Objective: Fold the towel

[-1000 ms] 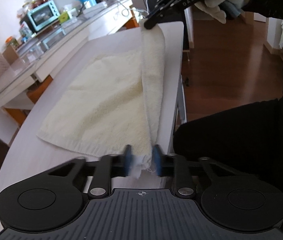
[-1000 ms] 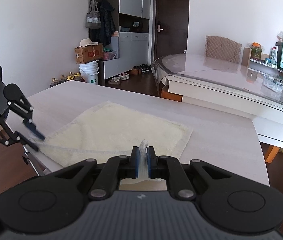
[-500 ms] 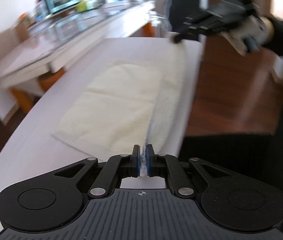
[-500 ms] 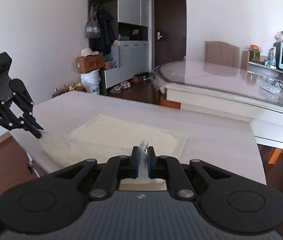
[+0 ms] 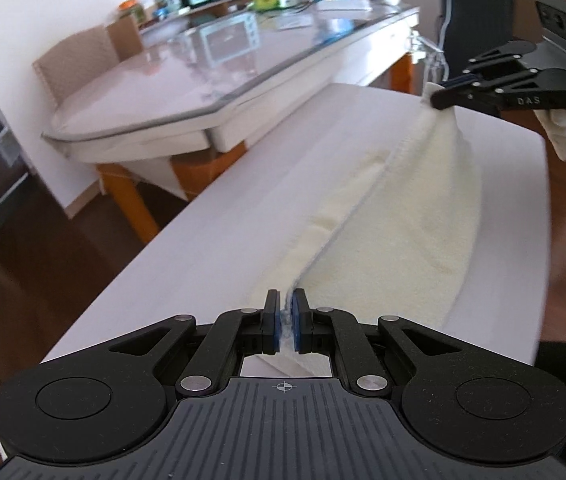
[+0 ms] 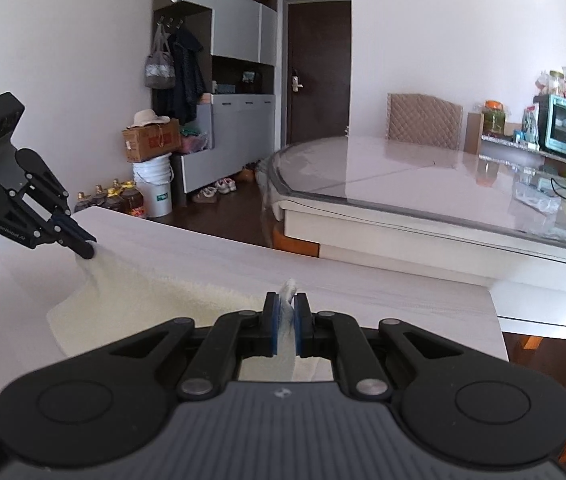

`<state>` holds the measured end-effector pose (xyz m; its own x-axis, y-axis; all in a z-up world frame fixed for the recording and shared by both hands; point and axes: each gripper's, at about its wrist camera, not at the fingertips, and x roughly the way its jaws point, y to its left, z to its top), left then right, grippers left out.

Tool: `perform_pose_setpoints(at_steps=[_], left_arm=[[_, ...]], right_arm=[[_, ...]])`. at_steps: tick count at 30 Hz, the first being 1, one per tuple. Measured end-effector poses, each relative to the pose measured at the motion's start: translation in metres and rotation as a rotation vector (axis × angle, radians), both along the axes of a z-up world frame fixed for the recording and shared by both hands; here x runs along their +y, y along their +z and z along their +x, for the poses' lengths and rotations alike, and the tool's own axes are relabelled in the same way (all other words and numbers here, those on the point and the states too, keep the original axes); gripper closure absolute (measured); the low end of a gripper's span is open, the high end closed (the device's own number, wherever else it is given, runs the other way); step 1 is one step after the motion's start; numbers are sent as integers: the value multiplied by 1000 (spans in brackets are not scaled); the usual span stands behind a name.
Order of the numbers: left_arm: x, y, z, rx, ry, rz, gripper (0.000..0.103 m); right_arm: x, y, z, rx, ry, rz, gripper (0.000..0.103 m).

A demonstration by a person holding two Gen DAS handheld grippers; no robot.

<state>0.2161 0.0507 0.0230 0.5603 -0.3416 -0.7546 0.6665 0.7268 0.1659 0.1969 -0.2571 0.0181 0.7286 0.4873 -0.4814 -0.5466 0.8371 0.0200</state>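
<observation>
Where daylight falls, towel (image 5: 423, 216) drapes white table (image 5: 219, 240).

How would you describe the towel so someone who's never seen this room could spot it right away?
Find the pale wood-grain table nearest the cameras, in front of the glass-topped dining table. On it lies a cream terry towel, partly doubled over. It is the only cloth there, with a corner pinched in each black gripper, left and right.

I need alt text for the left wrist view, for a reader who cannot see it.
Two black tongs, the left near and the right far, each pinch a corner of a cream terry towel, its raised edge stretched between them over a white table.
</observation>
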Motion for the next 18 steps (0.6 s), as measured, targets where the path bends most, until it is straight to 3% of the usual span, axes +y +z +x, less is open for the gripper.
perform_pose_setpoints(at_steps=[12, 16, 18], left_arm=[[7, -34, 41, 52, 70, 16, 96], [8, -38, 41, 58, 83, 32, 96], [8, -41, 40, 56, 89, 49, 92]], right_arm=[[14, -35, 46, 101, -41, -30, 94], [22, -50, 59, 162, -43, -84, 91], [24, -54, 61, 163, -48, -104, 85]])
